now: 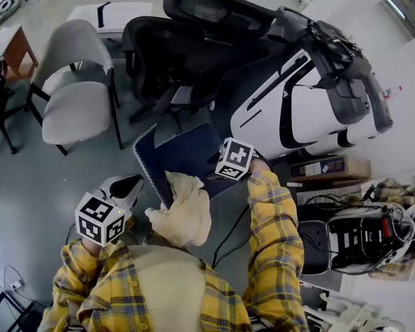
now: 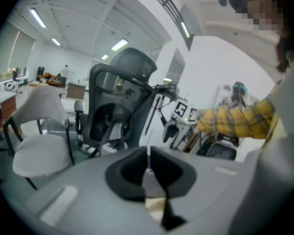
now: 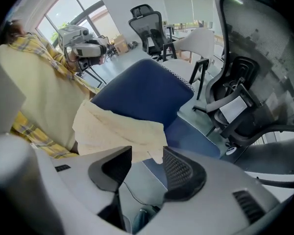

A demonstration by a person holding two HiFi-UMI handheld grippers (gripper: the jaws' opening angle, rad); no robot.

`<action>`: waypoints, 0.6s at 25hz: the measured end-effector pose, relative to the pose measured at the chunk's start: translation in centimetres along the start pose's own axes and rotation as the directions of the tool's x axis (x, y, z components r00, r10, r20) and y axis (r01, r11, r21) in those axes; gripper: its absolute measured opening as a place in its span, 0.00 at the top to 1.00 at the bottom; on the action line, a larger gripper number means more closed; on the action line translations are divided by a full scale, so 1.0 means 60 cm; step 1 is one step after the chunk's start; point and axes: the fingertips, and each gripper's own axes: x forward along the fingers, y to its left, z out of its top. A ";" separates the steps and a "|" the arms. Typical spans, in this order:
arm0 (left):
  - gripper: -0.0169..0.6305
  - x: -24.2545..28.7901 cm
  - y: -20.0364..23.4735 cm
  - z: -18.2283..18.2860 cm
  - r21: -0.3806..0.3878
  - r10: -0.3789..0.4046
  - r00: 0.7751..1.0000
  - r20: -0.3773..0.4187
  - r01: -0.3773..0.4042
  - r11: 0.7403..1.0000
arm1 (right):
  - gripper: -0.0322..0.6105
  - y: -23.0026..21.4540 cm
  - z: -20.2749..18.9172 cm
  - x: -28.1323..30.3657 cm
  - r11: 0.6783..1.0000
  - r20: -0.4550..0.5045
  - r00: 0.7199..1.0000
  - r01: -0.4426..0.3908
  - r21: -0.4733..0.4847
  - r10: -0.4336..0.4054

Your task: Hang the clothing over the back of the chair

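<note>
A blue chair stands just in front of me. A cream garment lies draped over the top of its back and hangs down towards me. My right gripper points steeply down beside the garment's upper right edge. In the right gripper view its jaws stand open with nothing between them, and the garment and the blue chair lie just beyond. My left gripper hovers left of the chair back, apart from the garment. In its own view the left gripper is shut on nothing.
A grey armchair stands at the left and a black mesh office chair behind the blue one. A white and black machine fills the right. A cable runs over the floor, and boxes and gear crowd the right.
</note>
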 end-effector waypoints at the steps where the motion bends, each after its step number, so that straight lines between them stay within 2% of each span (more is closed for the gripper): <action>1: 0.94 0.002 -0.001 0.000 0.002 -0.005 1.000 -0.001 0.005 1.000 | 0.66 0.001 0.001 -0.002 1.000 0.013 1.000 0.004 0.005 -0.004; 3: 0.94 0.005 -0.002 0.001 0.006 -0.016 1.000 -0.003 0.016 1.000 | 0.68 0.005 0.003 -0.005 1.000 0.043 0.999 0.012 0.015 -0.013; 5: 0.94 0.008 -0.004 0.003 0.013 -0.028 1.000 -0.007 0.028 1.000 | 0.79 0.009 0.007 -0.005 0.999 0.080 0.996 0.026 0.023 -0.028; 7: 0.94 0.012 -0.006 0.005 0.022 -0.039 0.999 -0.011 0.040 0.999 | 0.85 0.012 0.008 -0.005 0.998 0.118 0.992 0.039 0.039 -0.044; 15: 0.94 0.028 -0.020 0.015 0.045 -0.089 0.995 -0.034 0.091 0.995 | 0.90 0.051 0.015 -0.028 0.990 0.315 0.945 0.041 0.134 -0.082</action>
